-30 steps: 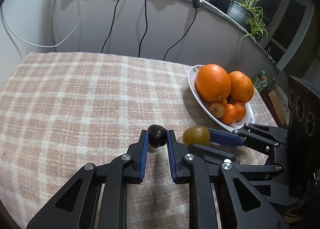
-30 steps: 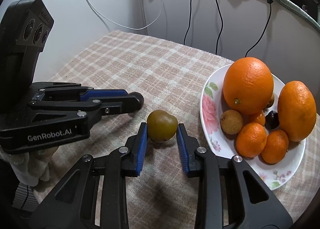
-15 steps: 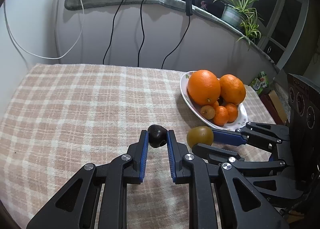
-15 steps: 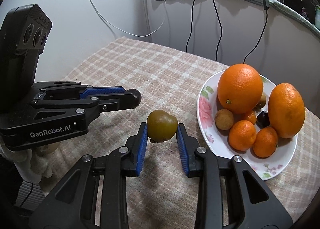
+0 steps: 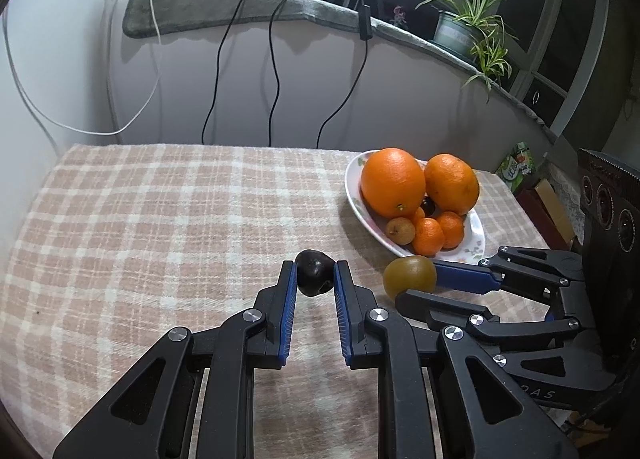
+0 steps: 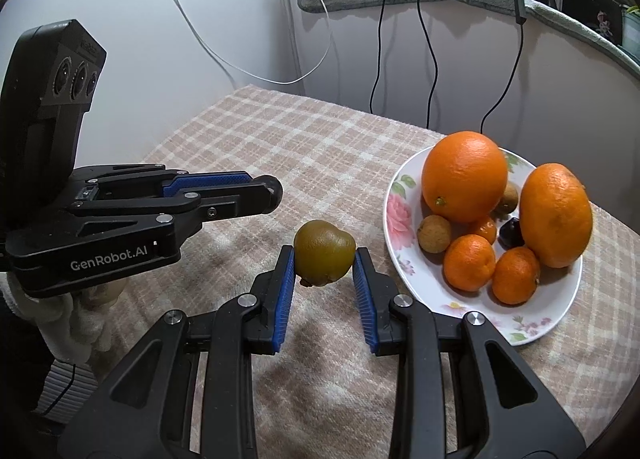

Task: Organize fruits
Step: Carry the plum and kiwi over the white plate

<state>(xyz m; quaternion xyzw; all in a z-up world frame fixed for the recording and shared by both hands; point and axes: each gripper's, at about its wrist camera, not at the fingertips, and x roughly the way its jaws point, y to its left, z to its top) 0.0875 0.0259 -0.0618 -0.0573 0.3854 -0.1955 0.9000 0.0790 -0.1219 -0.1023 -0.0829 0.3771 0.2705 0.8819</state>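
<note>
- Left wrist view: my left tongs (image 5: 315, 279) clamp a small dark fruit (image 5: 314, 272) between their blue pads, above the checked cloth on the desk (image 5: 160, 219), left of the flowered plate (image 5: 476, 235). My right tongs (image 5: 416, 285) carry a green-brown fruit (image 5: 409, 276) just beside the plate's near rim.
- Right wrist view: my right tongs (image 6: 324, 267) grip the green-brown fruit (image 6: 324, 257), left of the plate (image 6: 400, 215) with its two big oranges (image 6: 464, 177) and small fruits. My left tongs (image 6: 268, 193) sit further left, closed.
</note>
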